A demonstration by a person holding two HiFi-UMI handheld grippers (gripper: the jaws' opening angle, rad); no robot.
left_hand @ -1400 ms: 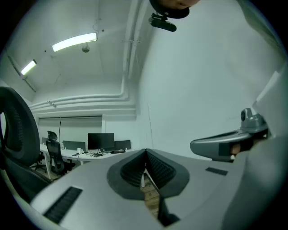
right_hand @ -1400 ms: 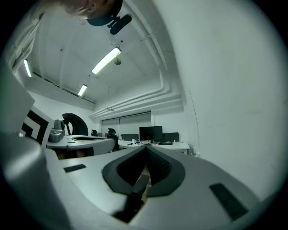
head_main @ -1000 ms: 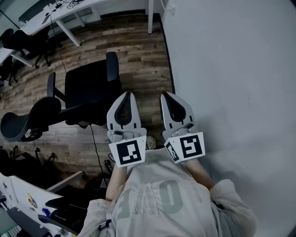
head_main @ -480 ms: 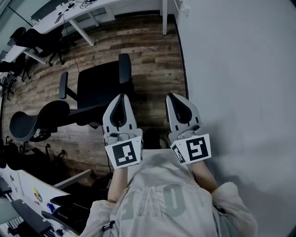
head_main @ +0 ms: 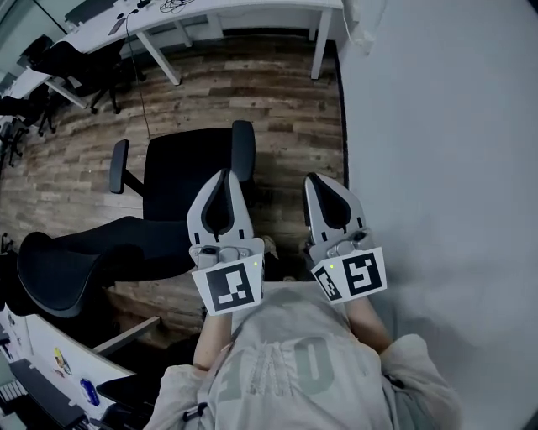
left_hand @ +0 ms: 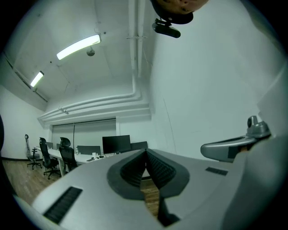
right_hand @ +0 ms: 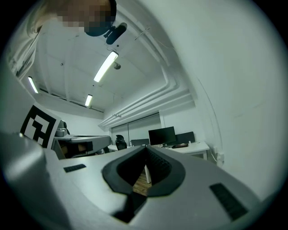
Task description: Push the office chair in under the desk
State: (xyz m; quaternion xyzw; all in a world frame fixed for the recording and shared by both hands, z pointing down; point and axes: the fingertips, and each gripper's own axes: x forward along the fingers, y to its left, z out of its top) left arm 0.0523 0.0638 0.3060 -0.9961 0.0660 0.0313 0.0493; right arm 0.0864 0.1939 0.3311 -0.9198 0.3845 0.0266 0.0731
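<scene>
The black office chair [head_main: 187, 172] stands on the wood floor left of middle in the head view, with its backrest [head_main: 63, 269] toward the lower left and an armrest [head_main: 243, 149] on its right side. The white desk [head_main: 239, 12] runs along the top edge. My left gripper [head_main: 222, 175] is shut and empty; its tip overlaps the seat's right edge in the picture, and contact cannot be told. My right gripper [head_main: 313, 180] is shut and empty beside it, over the floor by the wall. In the gripper views the left gripper [left_hand: 145, 153] and the right gripper [right_hand: 146, 157] both point level across the room.
A white wall [head_main: 445, 151] fills the right side. Desk legs [head_main: 318, 52] come down at the top. More black chairs [head_main: 80, 59] stand at the upper left. Another desk [head_main: 38, 365] lies at the lower left. Monitors [left_hand: 116, 144] stand on far desks.
Both grippers have advanced together across the room, staying shut. The far white desk has come further into view, and the chair now lies closer beside the left gripper.
</scene>
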